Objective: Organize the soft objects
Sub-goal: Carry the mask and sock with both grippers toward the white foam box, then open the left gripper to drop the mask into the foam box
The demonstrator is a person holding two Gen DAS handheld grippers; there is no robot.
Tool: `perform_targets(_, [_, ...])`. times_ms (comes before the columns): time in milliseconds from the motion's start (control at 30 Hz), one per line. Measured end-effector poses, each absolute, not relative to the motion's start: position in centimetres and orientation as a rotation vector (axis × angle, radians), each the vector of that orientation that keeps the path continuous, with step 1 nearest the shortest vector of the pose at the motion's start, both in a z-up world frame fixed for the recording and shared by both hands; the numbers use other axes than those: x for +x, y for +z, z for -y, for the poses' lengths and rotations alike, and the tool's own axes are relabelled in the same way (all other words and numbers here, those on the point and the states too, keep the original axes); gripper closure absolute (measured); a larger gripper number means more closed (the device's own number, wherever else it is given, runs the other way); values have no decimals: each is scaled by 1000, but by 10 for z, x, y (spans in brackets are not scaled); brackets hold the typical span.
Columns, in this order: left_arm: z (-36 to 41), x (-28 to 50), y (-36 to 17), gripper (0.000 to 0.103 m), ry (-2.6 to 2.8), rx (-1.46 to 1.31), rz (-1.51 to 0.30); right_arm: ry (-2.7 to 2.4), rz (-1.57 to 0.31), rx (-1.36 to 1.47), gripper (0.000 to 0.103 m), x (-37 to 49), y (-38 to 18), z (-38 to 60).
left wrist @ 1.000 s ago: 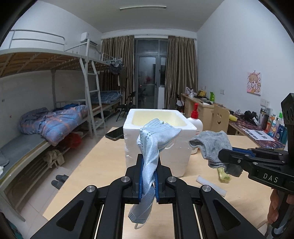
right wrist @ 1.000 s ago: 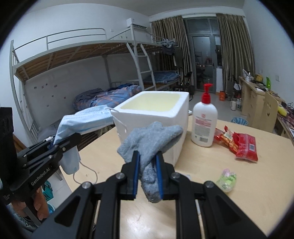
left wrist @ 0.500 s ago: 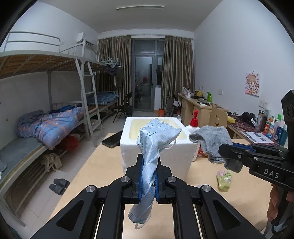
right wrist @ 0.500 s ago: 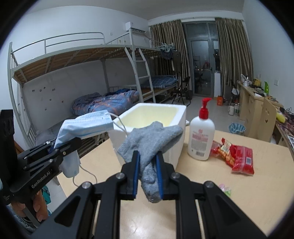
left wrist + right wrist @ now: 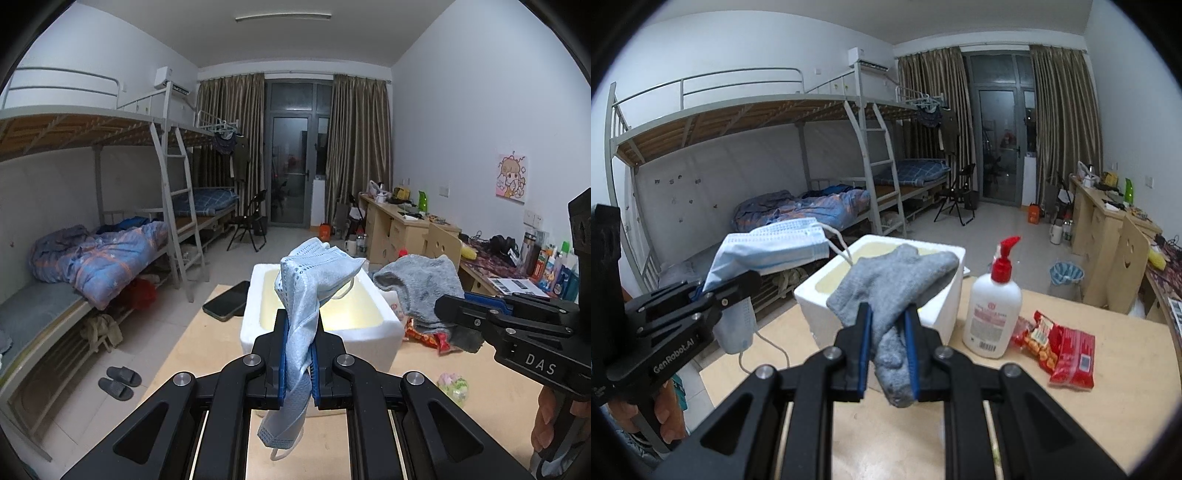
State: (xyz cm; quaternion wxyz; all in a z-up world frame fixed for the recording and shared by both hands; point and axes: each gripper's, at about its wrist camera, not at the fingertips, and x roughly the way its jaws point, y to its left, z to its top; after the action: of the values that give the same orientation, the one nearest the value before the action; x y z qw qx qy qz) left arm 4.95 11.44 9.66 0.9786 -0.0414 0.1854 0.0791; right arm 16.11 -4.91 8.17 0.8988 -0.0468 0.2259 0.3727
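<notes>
Left wrist view shows your left hand-held gripper (image 5: pixel 298 354) pinching the blue face mask (image 5: pixel 308 291), which hangs upright through the pads, with the open foam box (image 5: pixel 384 325) on the worktop (image 5: pixel 498 384) straight ahead and just below. Your right hand-held gripper (image 5: pixel 888 350) is pinched on the grey sock (image 5: pixel 894 284), draped forward along the fingers, the box ahead and slightly left. Both sit close to the opening; I judge the left better lined up.

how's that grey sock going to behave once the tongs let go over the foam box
Probably floppy: the grey sock droops on both sides of the right tongs. Likely light, since it hangs from a narrow pinch. It may snag on the rim of the foam box rather than drop cleanly.
</notes>
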Motion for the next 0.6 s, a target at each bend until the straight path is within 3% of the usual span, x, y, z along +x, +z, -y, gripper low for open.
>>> perform_targets(600, [-134,101,112,93,162,-91,-405,759,-461,-119,82,209,90,32])
